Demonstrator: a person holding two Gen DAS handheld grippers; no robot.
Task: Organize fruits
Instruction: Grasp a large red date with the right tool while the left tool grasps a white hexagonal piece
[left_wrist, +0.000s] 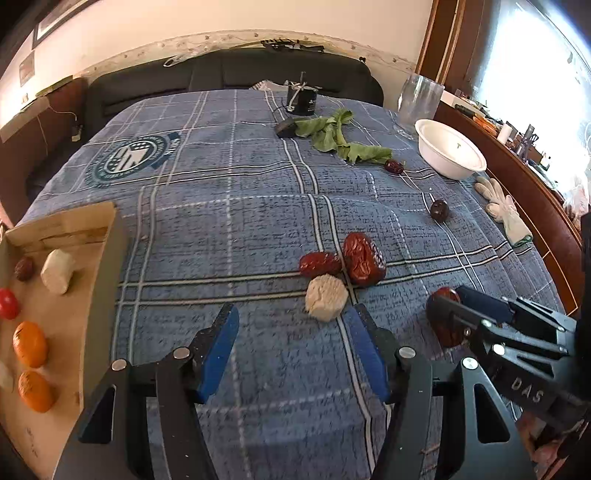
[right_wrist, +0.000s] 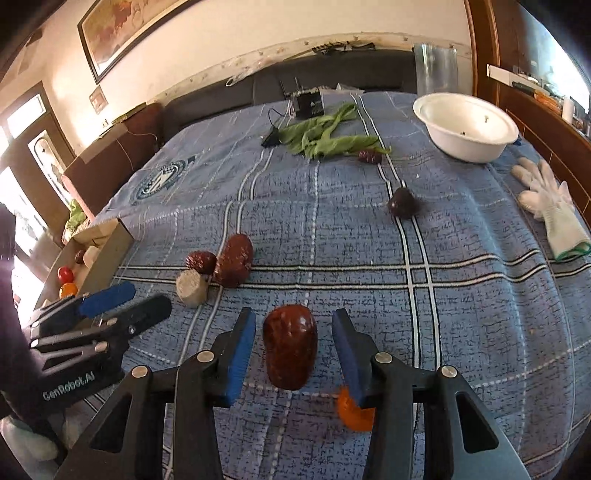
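Blue plaid cloth (left_wrist: 229, 221) covers the table, dark sofa (left_wrist: 229, 74) behind, white bowl (right_wrist: 466, 125) far right. Right claw (right_wrist: 293, 349) released, wrinkled dark-red date (right_wrist: 290, 345) lying between its pads, untouched. Left claw (left_wrist: 291, 350) released, empty; beige crumbly block (left_wrist: 327, 297) just ahead. Cardboard tray (left_wrist: 99, 266) with oranges at left.

"GenRobot.AI" marks the left tongs (right_wrist: 125, 301); "DAS" the right tongs (left_wrist: 456, 308).

Probably home: sofa (left_wrist: 229, 74), framed picture (right_wrist: 122, 29)
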